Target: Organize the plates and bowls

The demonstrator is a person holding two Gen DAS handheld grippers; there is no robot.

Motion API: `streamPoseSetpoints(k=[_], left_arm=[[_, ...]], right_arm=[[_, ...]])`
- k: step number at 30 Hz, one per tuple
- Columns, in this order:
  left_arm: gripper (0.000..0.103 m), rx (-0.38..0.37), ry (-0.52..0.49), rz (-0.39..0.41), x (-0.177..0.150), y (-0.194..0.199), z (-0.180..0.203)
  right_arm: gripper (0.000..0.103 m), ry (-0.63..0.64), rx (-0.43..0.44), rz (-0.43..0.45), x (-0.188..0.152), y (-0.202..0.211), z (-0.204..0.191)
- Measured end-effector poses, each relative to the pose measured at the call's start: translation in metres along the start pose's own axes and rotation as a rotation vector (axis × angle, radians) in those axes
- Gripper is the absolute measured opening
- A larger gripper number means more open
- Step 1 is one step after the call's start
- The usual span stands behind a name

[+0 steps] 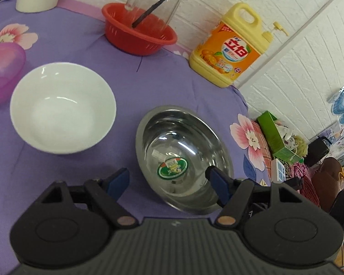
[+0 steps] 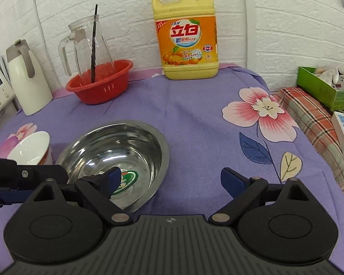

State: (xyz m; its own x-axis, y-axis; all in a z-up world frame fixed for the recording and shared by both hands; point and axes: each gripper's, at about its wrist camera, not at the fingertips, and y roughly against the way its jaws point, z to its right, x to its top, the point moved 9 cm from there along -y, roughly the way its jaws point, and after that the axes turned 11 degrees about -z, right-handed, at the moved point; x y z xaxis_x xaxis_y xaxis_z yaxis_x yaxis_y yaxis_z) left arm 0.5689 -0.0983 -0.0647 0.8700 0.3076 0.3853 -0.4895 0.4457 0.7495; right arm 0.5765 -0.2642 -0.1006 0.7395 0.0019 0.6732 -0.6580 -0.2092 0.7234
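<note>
Left wrist view puts my left gripper (image 1: 167, 178) low over the near edge of the steel bowl (image 1: 183, 158), jaws spread wide with nothing between them; one blue pad sits on the cloth side, the other overlaps the bowl's right rim in the picture, though I cannot tell if it touches. My right gripper (image 2: 170, 181) is spread as well and holds nothing, its left finger hanging in front of the same bowl.

I judge the steel bowl light, stiff and slick: thin polished metal, rounded walls, a flat out-turned rim, a green sticker in the bottom. The rim is the only place to pinch, one pad inside and one outside, and I expect it to skate on the cloth (image 2: 195, 114) if nudged.

Left of it, apart, stands the white bowl (image 1: 63, 107): glazed ceramic, thick-walled, heavier and chippable. I would take it by the rim too, firmly, and set it down gently if it nests with steel.

Far left is a translucent pink bowl (image 1: 2, 73), probably soft plastic. At the far edge stand a red colander (image 1: 140, 34) holding a glass jug (image 2: 89, 45), and a yellow detergent jug (image 2: 185, 34).
</note>
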Motion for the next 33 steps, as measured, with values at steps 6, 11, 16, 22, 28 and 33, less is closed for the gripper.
streamPoseSetpoints(k=[6,11,16,22,28,33], left_arm=[[0.068,-0.004,0.000,0.006,0.006,-0.007,-0.005],[0.057,-0.037,-0.030,-0.009,0.007,-0.005,-0.005],[0.057,0.020,-0.006,-0.017,0.007,-0.017,-0.010],[0.050,0.067,0.001,0.013,0.018,-0.033,-0.013],[0.029,0.036,-0.031,-0.007,0.018,-0.038,-0.004],[0.029,0.051,-0.065,-0.012,0.011,-0.025,-0.003]], right_arm=[[0.103,0.051,0.035,-0.022,0.002,-0.016,-0.003],[0.103,0.062,0.066,-0.031,0.001,-0.018,-0.009],[0.103,0.071,0.071,-0.037,0.000,-0.022,-0.016],[0.103,0.081,0.072,-0.023,-0.003,-0.030,-0.023],[0.103,0.142,0.061,0.003,-0.006,-0.032,-0.037],[0.103,0.169,0.107,-0.031,-0.009,-0.027,-0.047]])
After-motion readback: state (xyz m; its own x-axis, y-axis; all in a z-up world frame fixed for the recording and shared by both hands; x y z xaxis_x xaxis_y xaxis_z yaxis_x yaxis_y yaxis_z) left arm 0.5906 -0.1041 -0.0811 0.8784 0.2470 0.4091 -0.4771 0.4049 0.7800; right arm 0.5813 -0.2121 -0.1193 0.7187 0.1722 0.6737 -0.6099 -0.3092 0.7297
